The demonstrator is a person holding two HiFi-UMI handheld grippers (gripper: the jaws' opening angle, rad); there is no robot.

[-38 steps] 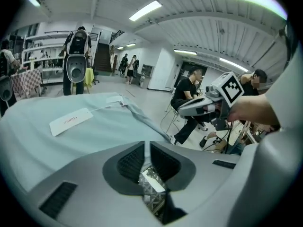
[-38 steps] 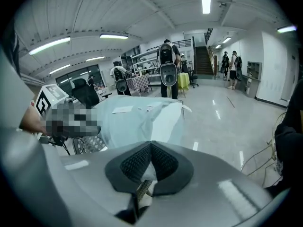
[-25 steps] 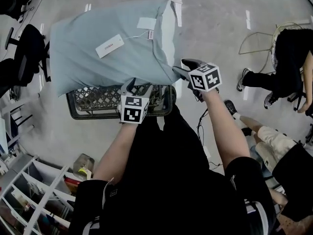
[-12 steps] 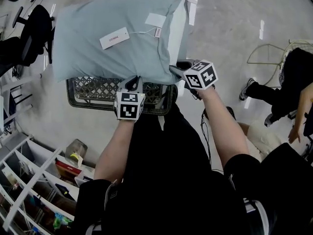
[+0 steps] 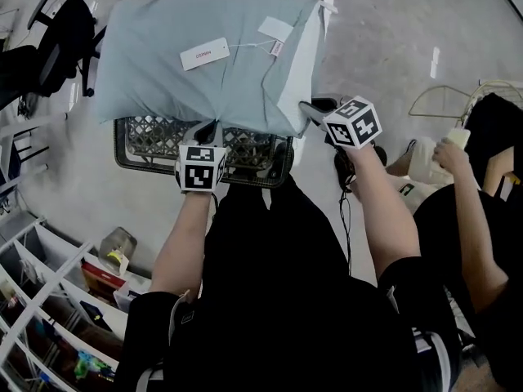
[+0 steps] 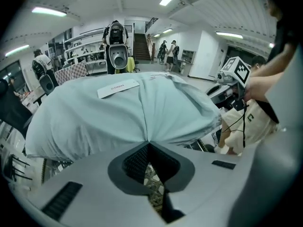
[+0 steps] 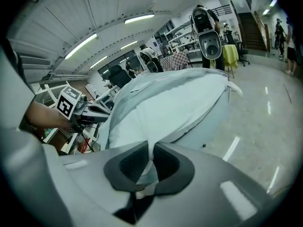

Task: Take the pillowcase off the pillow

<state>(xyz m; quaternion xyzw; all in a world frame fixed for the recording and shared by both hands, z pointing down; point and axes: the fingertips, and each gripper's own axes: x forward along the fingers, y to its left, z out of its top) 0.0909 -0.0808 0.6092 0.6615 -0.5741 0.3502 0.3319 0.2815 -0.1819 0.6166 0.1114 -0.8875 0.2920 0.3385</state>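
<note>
A pale blue pillowcase [image 5: 204, 64] with paper tags [image 5: 204, 55] covers a pillow lying on a black mesh crate [image 5: 155, 137]. The white pillow [image 5: 301, 72] shows at the case's open right end. My left gripper [image 5: 206, 129] is at the near edge; its jaws have just closed and pinch a fold of the pillowcase [image 6: 142, 108] at the left gripper's tips [image 6: 147, 143]. My right gripper [image 5: 306, 109] is at the near right corner. Its jaws have just been closing, and white pillow fabric [image 7: 175, 108] is nipped between the right gripper's tips [image 7: 151, 148].
White shelving [image 5: 41, 300] with clutter stands at the lower left. Office chairs [image 5: 57, 39] are at the upper left. A person [image 5: 474, 219] sits close on the right, holding a white object. A cable [image 5: 343, 211] trails on the grey floor.
Both grippers' jaws have closed on fabric. The left gripper has shifted left along the pillow's near edge. The pillow sits higher in the view, and a person's arm has come in at the right.
</note>
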